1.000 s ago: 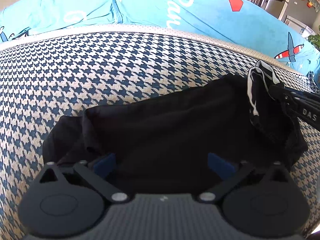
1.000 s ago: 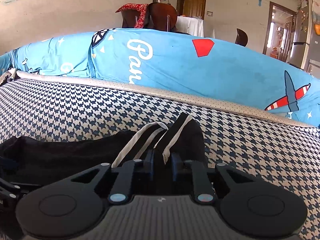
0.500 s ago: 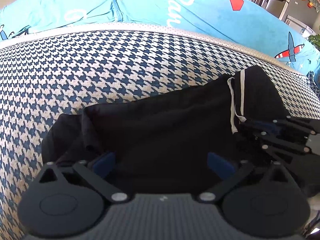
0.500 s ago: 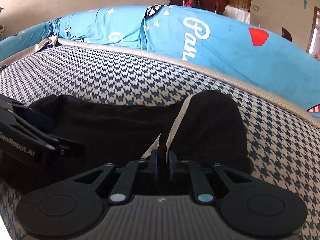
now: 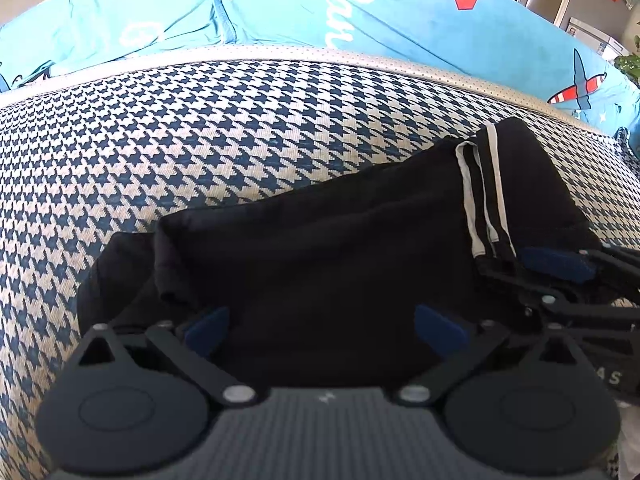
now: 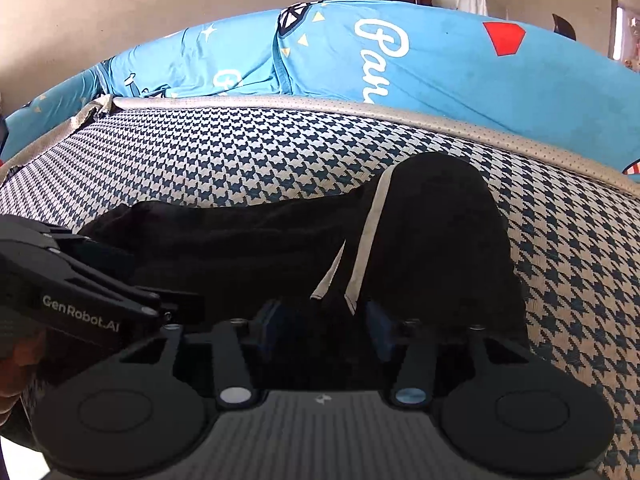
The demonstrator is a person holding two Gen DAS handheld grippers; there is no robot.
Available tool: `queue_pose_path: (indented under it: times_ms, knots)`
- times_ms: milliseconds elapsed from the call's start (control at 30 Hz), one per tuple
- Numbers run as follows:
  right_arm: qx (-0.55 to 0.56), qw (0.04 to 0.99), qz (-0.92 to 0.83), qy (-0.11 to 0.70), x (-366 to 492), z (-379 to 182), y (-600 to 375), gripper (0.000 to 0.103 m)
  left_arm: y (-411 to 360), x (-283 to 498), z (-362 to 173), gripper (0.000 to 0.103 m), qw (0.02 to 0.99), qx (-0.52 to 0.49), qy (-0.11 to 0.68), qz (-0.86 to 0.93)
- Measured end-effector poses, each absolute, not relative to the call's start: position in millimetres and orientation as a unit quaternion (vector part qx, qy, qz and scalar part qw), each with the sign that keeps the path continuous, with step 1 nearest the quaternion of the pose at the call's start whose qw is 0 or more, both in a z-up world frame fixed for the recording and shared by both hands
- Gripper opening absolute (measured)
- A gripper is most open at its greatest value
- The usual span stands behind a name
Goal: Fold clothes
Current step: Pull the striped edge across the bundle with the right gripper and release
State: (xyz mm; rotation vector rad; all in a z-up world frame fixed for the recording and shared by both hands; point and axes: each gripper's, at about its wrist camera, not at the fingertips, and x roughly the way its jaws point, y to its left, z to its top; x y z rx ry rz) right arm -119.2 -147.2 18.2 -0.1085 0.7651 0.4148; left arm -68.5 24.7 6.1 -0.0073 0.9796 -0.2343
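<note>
You have one black garment (image 5: 340, 248) with white stripes lying folded on the houndstooth cushion (image 5: 200, 140), before one blue printed cover (image 5: 400, 12). Your left gripper (image 5: 324, 326) stands wide open over it; your right gripper (image 6: 324, 320) is opening, cloth between its pads.

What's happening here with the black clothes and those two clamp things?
A person is folding a black garment with white stripes on a houndstooth cushion, using two handheld grippers. The right gripper is opening its jaws, with the striped end lying between them. The left gripper stands wide open over the garment's near edge.
</note>
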Motion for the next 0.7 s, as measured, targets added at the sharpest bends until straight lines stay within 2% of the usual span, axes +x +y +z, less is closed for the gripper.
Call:
queue_pose_path:
  times_ms: [333,700]
  knots:
    - [-0.020,0.916,0.192,0.352,-161.2,36.0,-154.9,0.049,34.6,-82.0,16.6,0.103,0.883,-0.003,0.458,-0.108]
    - [0.000,0.956,0.060,0.287,-170.7,54.3,-174.7,0.052,36.1,-79.8,8.8,0.103,0.888,0.016,0.450,-0.094]
